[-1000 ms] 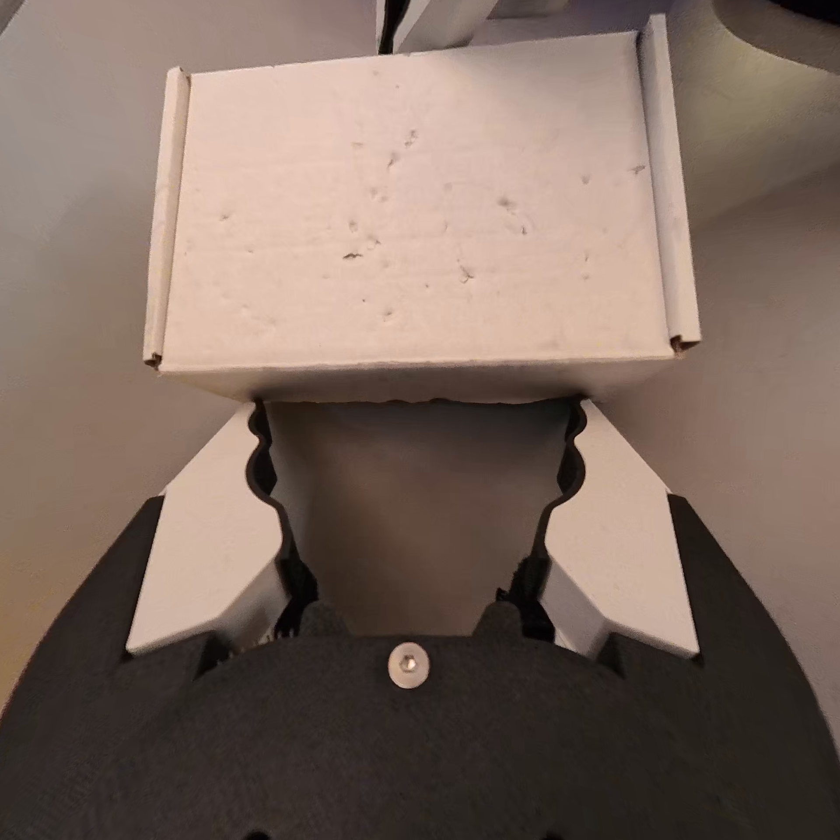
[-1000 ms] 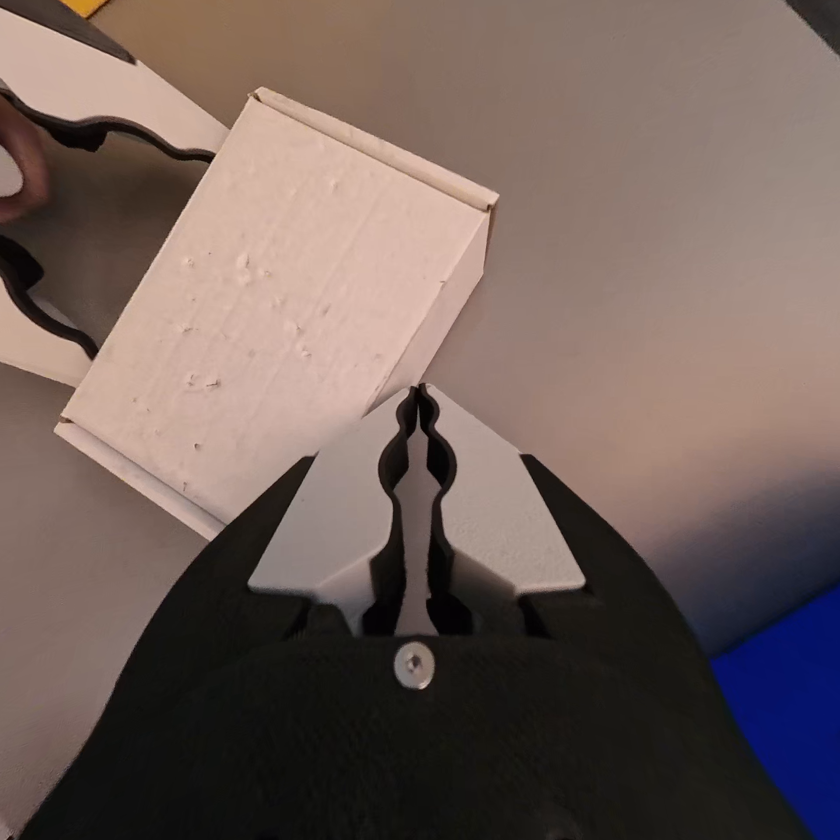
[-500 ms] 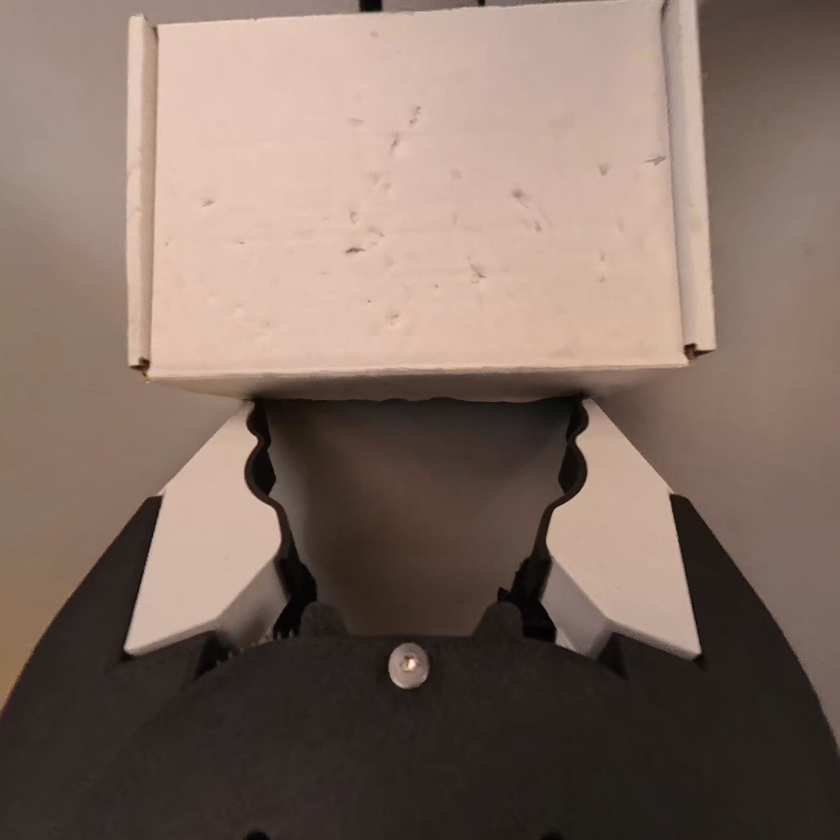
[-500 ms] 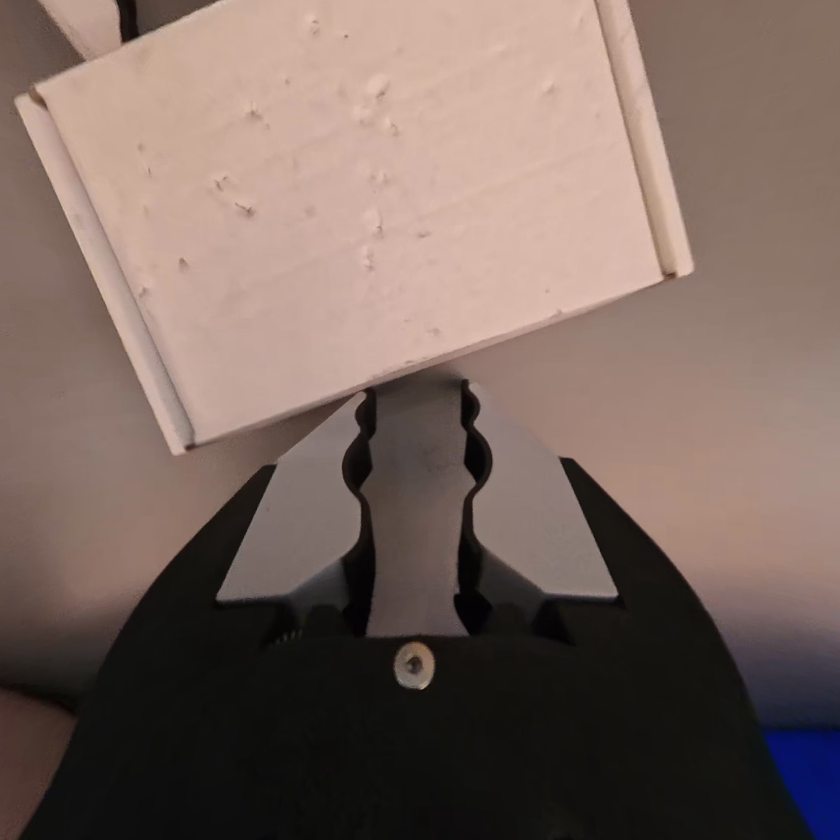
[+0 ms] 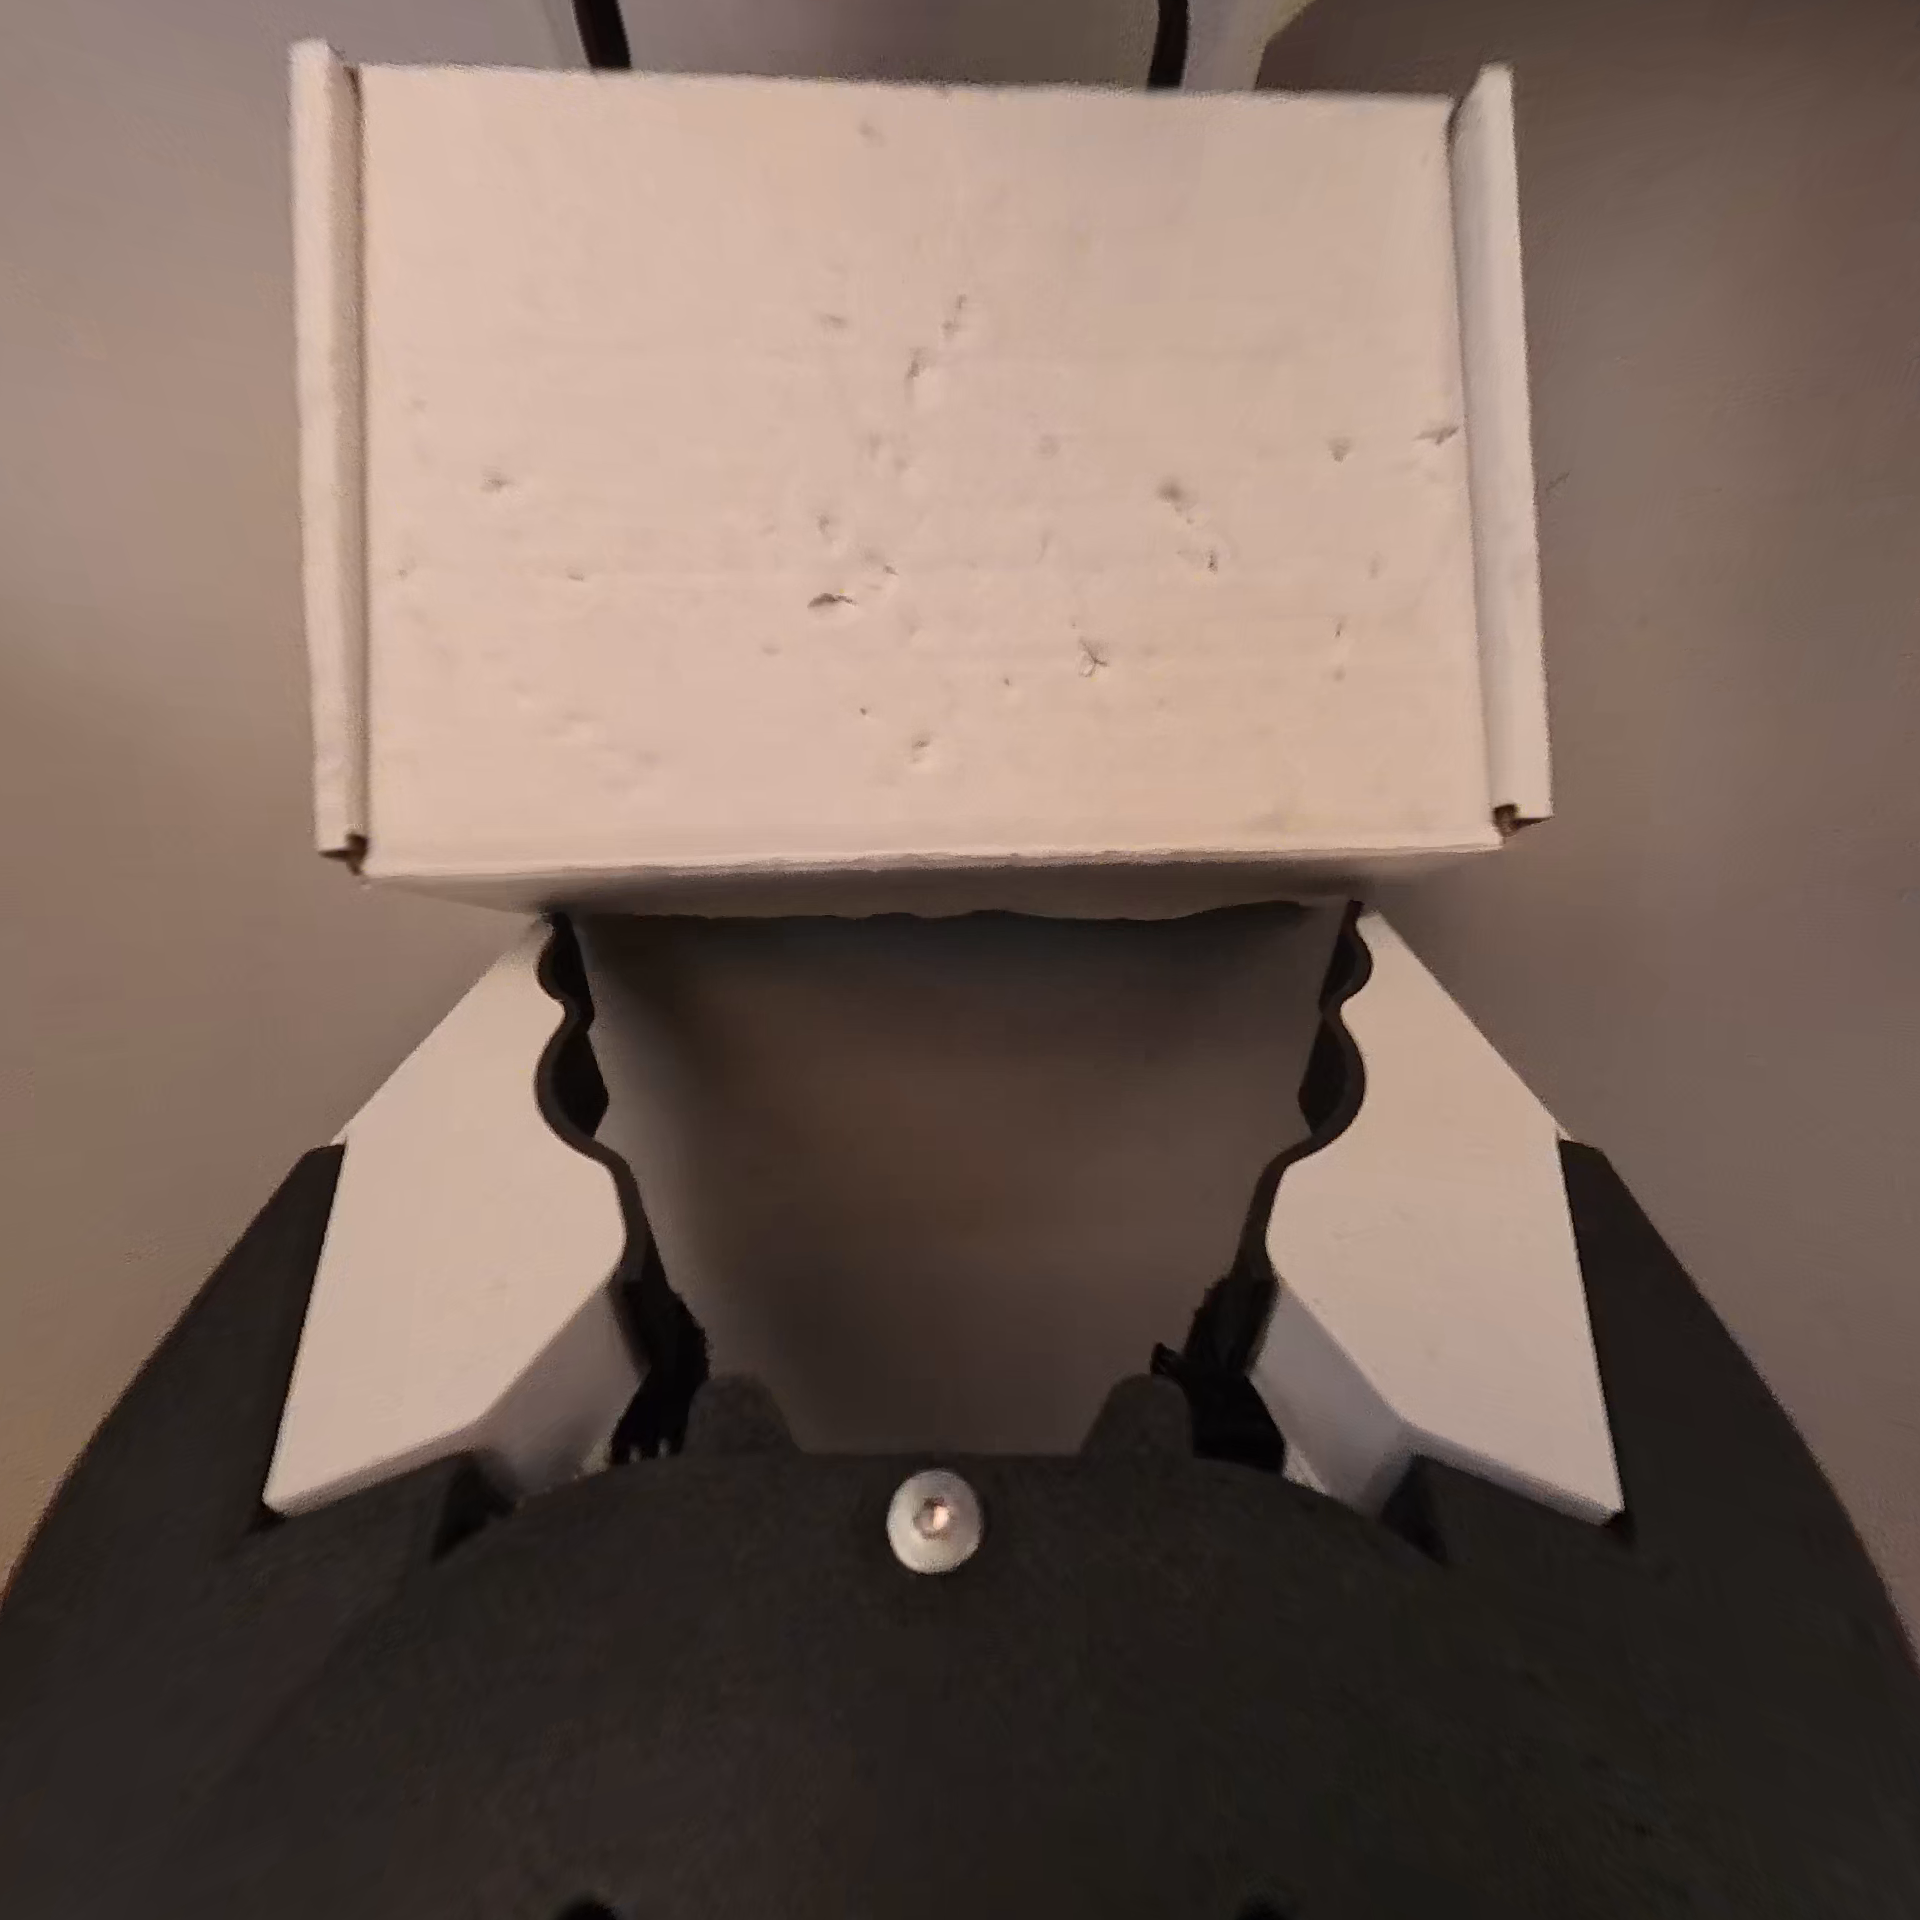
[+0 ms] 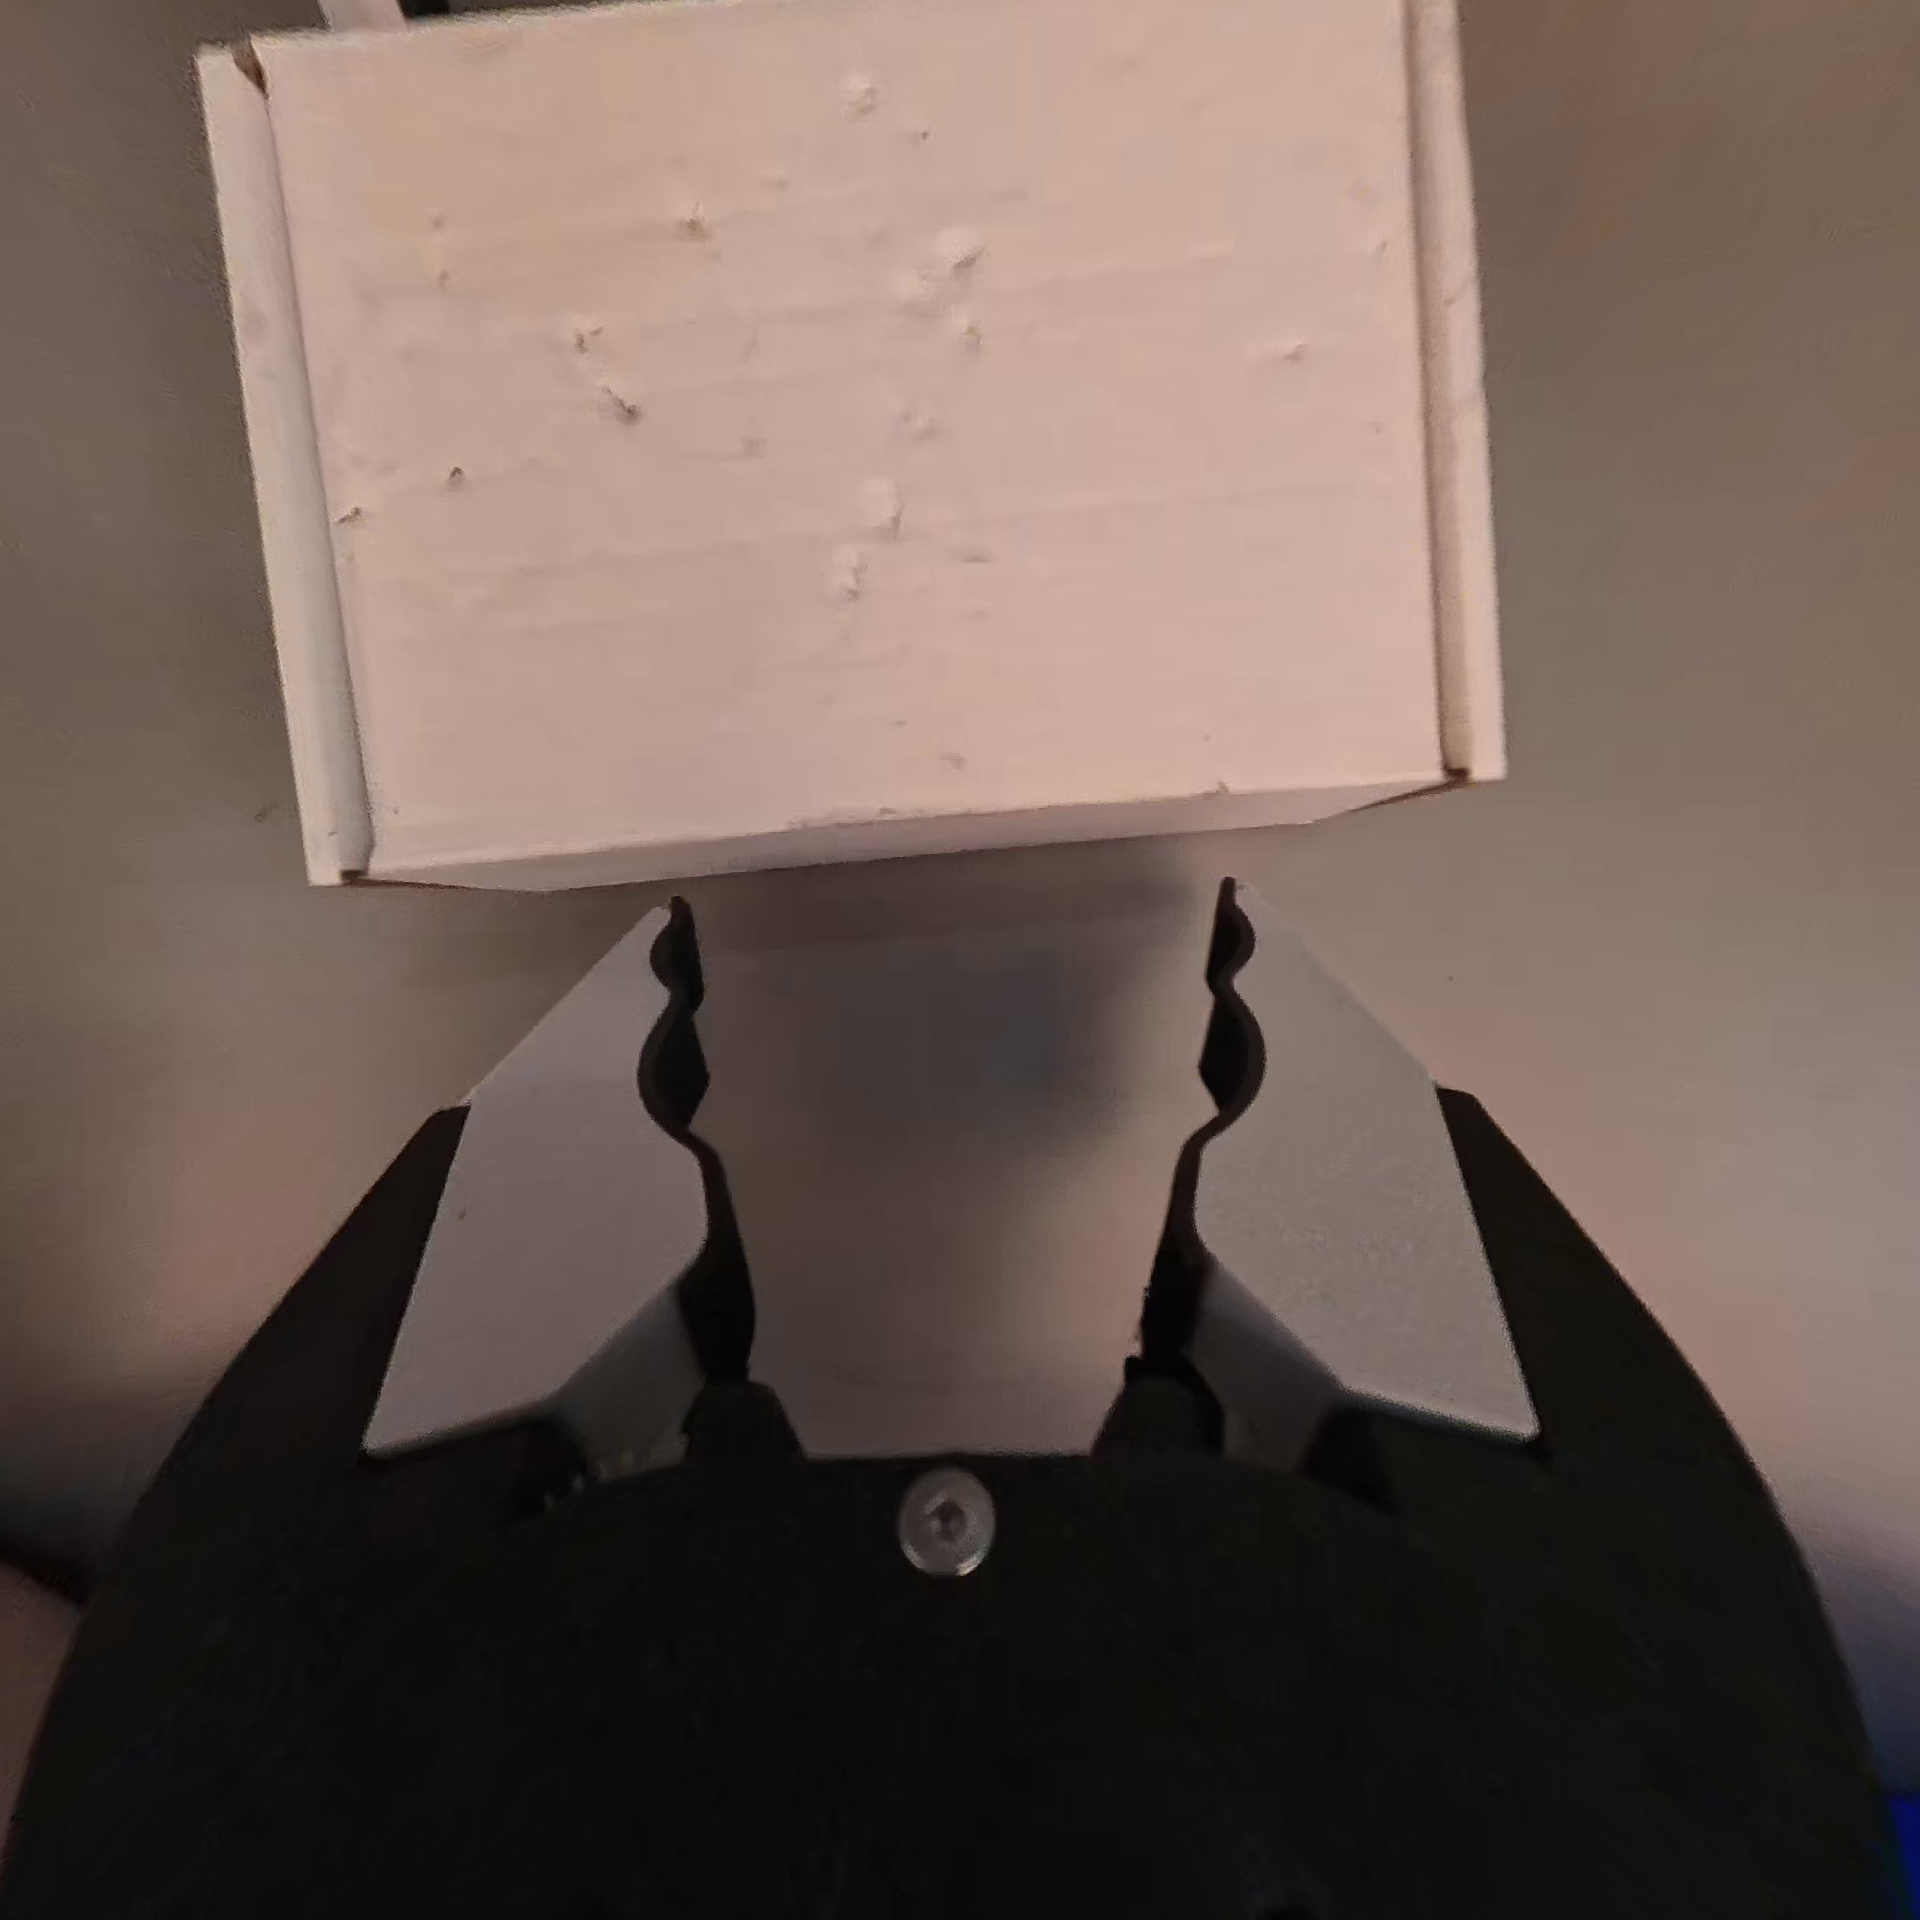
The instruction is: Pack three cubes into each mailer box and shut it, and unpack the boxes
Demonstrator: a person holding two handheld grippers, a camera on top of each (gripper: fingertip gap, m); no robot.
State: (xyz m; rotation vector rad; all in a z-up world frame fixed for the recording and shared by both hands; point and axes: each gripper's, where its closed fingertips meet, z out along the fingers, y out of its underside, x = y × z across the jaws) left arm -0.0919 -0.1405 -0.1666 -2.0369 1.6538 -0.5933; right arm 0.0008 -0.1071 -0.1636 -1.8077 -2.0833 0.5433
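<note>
A closed white mailer box (image 5: pixel 914 488) with a dented lid sits on the grey table, filling the upper half of both wrist views; it also shows in the right wrist view (image 6: pixel 862 447). My left gripper (image 5: pixel 951 920) is wide open, its fingertips just under the box's near edge. My right gripper (image 6: pixel 951 894) is open and empty, its fingertips just short of the opposite edge of the box. The two grippers face each other across the box. The other gripper's white fingers (image 5: pixel 1216 42) peek out behind the box. No cubes are in view.
The grey table top (image 6: pixel 1714 520) surrounds the box on all sides. A strip of blue surface (image 6: pixel 1907 1829) shows at the right wrist view's bottom right corner. Tip to tip, the grippers are about 12 centimetres apart.
My right gripper swung round from the box's corner to face its long edge squarely and went from shut to open. My left gripper stayed open at the box's edge.
</note>
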